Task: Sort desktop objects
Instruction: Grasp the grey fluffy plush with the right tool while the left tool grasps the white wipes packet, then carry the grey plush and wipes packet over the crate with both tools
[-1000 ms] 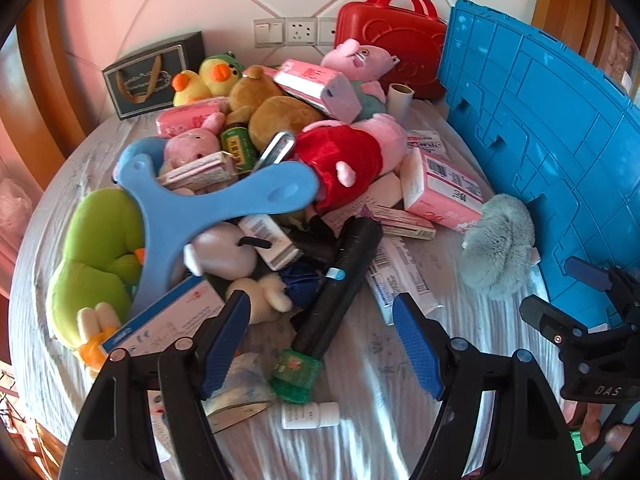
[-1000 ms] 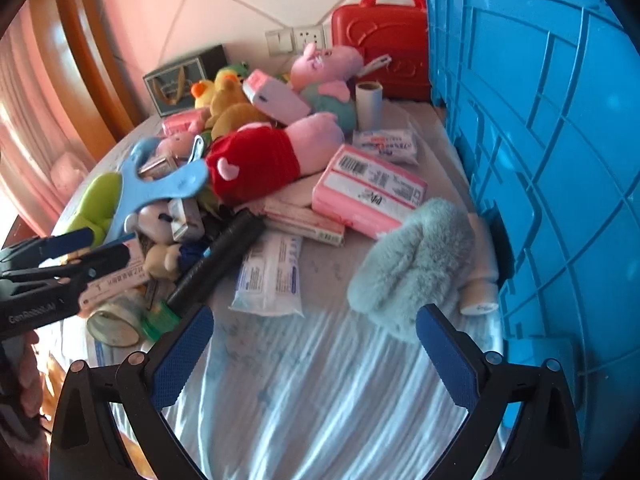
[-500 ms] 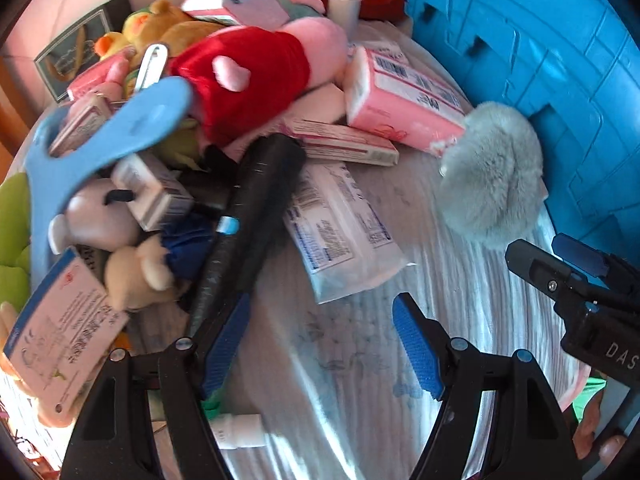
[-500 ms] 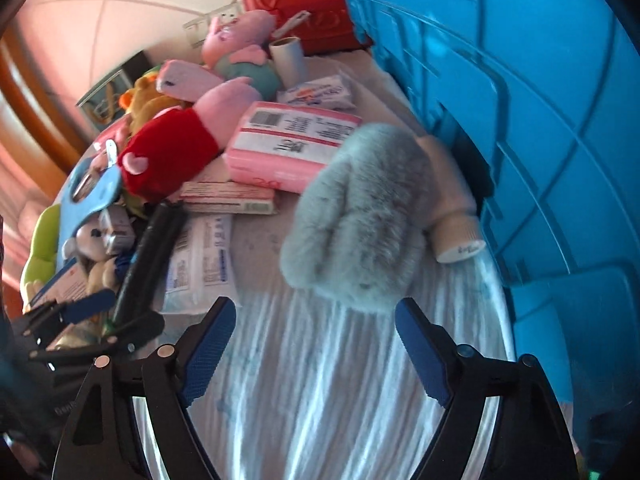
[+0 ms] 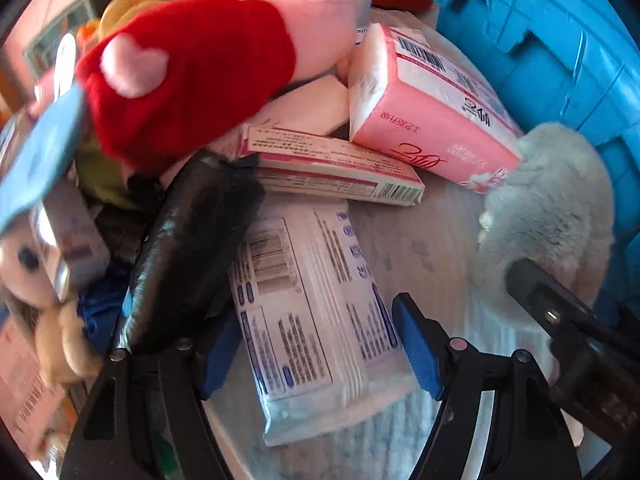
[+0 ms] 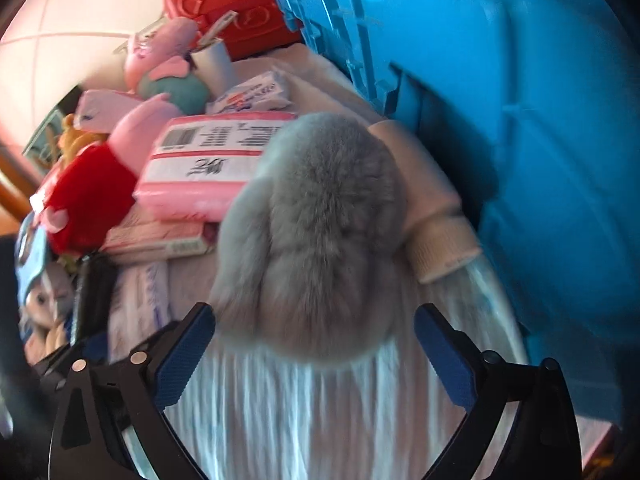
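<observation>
The left claw (image 5: 316, 344) points down at a white wipes pack (image 5: 308, 312) that lies flat on the striped cloth of the bench (image 5: 424, 248). Its two blue pads stand on either side of the pack, partly open, and its jaws have just closed a little, but they do not squeeze the pack. A long black tube (image 5: 188, 252) lies just beside the pack, near the left pad. Behind them a thin pink box (image 5: 332, 168) rests under a pink tissue pack (image 5: 432, 120), and a red and pink plush toy (image 5: 200, 64) lies on top of the pile. The right claw (image 6: 316, 352) is wide open, its jaws have just been opening, and it holds nothing. A fluffy grey toy (image 6: 320, 232) lies on the cloth right in front of it, with its near end between the two blue pads but not touching them. A cream bottle (image 6: 436, 224) lies beside the grey toy, next to the big blue crate (image 6: 520, 120).
</observation>
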### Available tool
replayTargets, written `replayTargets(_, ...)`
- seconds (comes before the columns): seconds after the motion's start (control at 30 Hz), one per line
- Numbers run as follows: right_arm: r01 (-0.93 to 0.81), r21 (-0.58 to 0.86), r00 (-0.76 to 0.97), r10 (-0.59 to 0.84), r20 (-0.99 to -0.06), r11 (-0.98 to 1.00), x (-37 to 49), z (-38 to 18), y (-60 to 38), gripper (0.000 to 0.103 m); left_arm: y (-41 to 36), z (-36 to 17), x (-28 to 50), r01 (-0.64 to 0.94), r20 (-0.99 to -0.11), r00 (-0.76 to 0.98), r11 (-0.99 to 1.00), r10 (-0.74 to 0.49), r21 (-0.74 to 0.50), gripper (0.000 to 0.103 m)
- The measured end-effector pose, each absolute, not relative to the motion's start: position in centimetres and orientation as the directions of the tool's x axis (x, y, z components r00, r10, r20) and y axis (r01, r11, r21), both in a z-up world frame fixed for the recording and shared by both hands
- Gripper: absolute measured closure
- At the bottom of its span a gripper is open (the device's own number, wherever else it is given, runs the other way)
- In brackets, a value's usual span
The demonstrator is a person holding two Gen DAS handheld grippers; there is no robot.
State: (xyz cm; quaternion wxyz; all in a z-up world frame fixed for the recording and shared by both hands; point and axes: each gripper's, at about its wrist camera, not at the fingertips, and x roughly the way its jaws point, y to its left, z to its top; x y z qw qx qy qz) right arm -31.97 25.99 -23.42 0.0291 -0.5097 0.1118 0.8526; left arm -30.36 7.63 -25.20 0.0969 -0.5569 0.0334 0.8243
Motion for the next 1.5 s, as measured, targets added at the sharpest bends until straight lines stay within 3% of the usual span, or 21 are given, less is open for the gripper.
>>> replayTargets(0.07, -0.165, 0.166, -0.469, -0.071, -0.880, -0.972, -33.1, -24.7, 25.8, 0.002, 7.8, -25.3, -30.5, -0.200, -0.917, -0.385, -0.979, 0.105, -0.028, 0.040)
replayTargets(0.17, -0.149, 0.146, -0.477, -0.059, -0.877, -0.978, -33.9, -25.5, 25.8, 0.000, 7.7, -25.3, -30.5, -0.199, -0.916, -0.388, -0.980, 0.105, -0.028, 0.042)
replayTargets(0.3, -0.111, 0.088, -0.452, -0.029, -0.891, -0.990, -34.7, -25.9, 25.6, 0.000, 7.8, -25.5, -29.9, -0.206, -0.908, -0.409, -0.978, 0.096, -0.011, 0.041)
replayTargets(0.47, -0.097, 0.094, -0.452, -0.040, -0.891, -0.991, -34.7, -26.0, 25.8, 0.000, 7.7, -25.8, -29.7, -0.182, -0.918, -0.385, -0.983, 0.090, -0.020, 0.031)
replayTargets(0.7, -0.083, 0.056, -0.419, -0.016, -0.908, -0.995, -35.1, -26.2, 25.3, 0.000, 7.5, -25.9, -29.1, -0.207, -0.913, -0.393, -0.978, 0.104, -0.022, 0.031)
replayTargets(0.87, -0.123, 0.110, -0.475, -0.039, -0.879, -0.986, -35.0, -25.3, 26.0, 0.009, 7.5, -25.8, -28.9, -0.202, -0.913, -0.394, -0.979, 0.104, -0.025, 0.031)
replayTargets(0.9, -0.118, 0.117, -0.470, -0.049, -0.882, -0.986, -35.2, -25.4, 26.0, 0.015, 7.5, -25.8, -28.8, -0.202, -0.912, -0.396, -0.979, 0.105, -0.025, 0.031)
replayTargets(0.97, -0.096, 0.082, -0.464, -0.028, -0.885, -0.992, -35.4, -25.5, 25.6, 0.049, 7.4, -25.8, -28.6, -0.204, -0.911, -0.399, -0.979, 0.109, -0.028, 0.034)
replayTargets(1.07, -0.074, 0.087, -0.458, -0.044, -0.888, -0.993, -35.0, -25.5, 25.2, 0.057, 6.9, -25.4, -28.2, -0.204, -0.908, -0.399, -0.978, 0.126, -0.047, 0.047)
replayTargets(1.17, -0.044, 0.085, -0.473, -0.054, -0.880, -0.995, -33.7, -24.6, 24.7, 0.062, 6.0, -24.7, -27.6, -0.202, -0.909, -0.391, -0.977, 0.147, -0.071, 0.053)
replayTargets(1.5, 0.102, 0.100, -0.540, -0.139, -0.830, -0.990, -31.4, -19.1, 22.3, 0.064, 3.4, -18.3, -24.1, -0.189, -0.862, -0.486, -0.980, 0.143, -0.056, 0.056)
